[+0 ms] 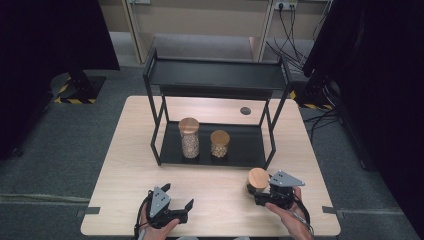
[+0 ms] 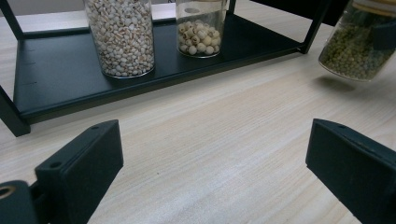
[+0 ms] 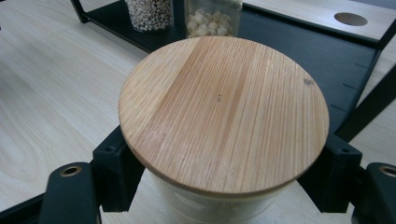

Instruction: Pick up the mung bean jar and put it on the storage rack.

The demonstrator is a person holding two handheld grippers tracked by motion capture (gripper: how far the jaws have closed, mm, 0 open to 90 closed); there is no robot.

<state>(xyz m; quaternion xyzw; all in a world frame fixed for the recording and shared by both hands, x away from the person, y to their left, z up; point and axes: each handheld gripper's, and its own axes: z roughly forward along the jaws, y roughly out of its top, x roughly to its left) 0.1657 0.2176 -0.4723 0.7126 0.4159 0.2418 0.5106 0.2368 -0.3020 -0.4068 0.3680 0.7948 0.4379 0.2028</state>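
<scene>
Sitting between clamped fingers [image 3: 116, 172]: jar [image 3: 224, 112]

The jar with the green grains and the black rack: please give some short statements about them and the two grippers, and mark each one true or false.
1. The right gripper is shut on the jar of green grains. True.
2. The jar of green grains has a metal screw cap. False: its wooden lid is a flat round disc.
3. Two jars stand on the lower shelf of the black rack. True: the tall jar and the short jar.
4. The left gripper holds the short jar. False: its jaws are open over bare table.
5. The top shelf of the rack carries one jar. False: nothing stands on it.
</scene>
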